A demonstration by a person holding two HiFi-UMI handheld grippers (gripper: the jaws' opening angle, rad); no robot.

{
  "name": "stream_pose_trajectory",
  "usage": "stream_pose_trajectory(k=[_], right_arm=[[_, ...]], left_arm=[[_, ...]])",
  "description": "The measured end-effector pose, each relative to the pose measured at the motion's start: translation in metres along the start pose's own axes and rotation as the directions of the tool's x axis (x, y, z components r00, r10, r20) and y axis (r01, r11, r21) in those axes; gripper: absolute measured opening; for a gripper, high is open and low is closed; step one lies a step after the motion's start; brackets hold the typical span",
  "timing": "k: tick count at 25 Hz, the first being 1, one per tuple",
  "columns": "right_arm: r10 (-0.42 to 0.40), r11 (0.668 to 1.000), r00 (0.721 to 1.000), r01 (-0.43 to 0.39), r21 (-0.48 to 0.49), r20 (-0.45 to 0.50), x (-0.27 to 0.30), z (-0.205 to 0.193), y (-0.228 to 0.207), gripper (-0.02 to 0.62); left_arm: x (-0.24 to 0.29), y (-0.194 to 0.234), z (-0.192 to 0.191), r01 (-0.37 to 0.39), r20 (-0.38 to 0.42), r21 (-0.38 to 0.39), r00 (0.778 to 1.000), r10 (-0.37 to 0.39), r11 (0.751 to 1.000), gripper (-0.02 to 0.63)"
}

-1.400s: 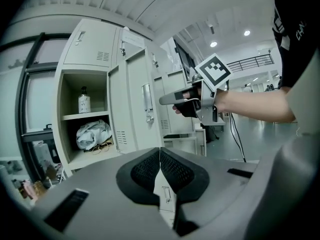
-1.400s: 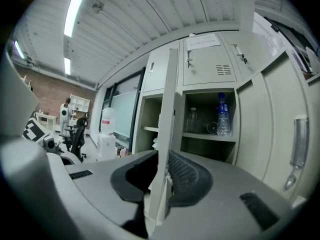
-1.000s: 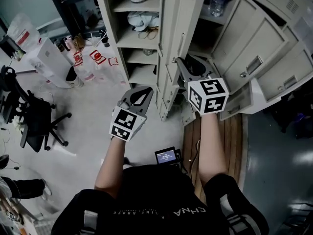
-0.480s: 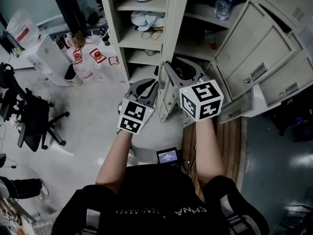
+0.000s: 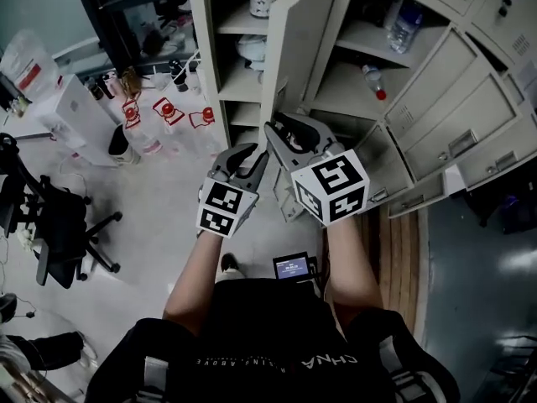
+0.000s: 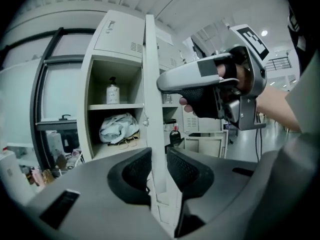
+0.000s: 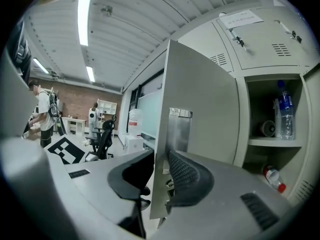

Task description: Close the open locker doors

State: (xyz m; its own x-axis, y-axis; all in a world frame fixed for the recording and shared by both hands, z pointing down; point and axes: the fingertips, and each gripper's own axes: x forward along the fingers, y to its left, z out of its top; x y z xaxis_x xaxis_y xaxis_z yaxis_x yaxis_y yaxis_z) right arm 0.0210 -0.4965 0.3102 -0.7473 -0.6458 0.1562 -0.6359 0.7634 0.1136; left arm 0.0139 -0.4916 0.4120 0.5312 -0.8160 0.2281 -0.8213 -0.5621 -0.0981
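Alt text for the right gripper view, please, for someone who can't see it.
The right gripper grips the edge of an open locker door, by its metal latch plate. Right of the door, an open compartment holds an upright water bottle on a shelf and a red-capped bottle lying below.

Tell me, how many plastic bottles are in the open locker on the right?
2. One bottle stands upright on the upper shelf; the other bottle, red-capped, lies on its side on the shelf below. The open door may hide more.
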Motion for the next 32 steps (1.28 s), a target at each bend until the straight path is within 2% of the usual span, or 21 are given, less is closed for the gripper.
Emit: stream_pose_trajectory(k=[8,15,19,24,32], right_arm=[[-0.053,0.998,0.998,0.052,-0.026,-0.026,0.078,0.019,0.018,0.112],[-0.140,0.990,0.989,0.139,-0.036,-0.039,0.117,0.027,0.016,0.112],[-0.194,0.981,0.979,0.193,-0.025,-0.062,0.128,0.020,0.004,0.106],[-0.254,0.967,0.964,0.253,-0.025,-0.078,0.149,0.015,-0.020,0.055],[-0.247,0.969,0.964,0.245,-0.032,-0.101,0.196,0.013,-0.059,0.040]], left_arm=[[-0.003,0.083,-0.011,0.025,0.002,-0.012,1.000,-0.025,1.000,0.098],[0.009,0.145,-0.014,0.096,0.014,0.002,0.995,-0.096,0.995,0.095],[0.019,0.170,-0.012,0.103,0.008,0.011,0.995,-0.103,0.995,0.094],[0.035,0.198,-0.012,0.089,0.003,0.002,0.996,-0.089,0.996,0.094],[0.067,0.240,-0.005,0.063,-0.006,-0.014,0.998,-0.063,0.998,0.092]])
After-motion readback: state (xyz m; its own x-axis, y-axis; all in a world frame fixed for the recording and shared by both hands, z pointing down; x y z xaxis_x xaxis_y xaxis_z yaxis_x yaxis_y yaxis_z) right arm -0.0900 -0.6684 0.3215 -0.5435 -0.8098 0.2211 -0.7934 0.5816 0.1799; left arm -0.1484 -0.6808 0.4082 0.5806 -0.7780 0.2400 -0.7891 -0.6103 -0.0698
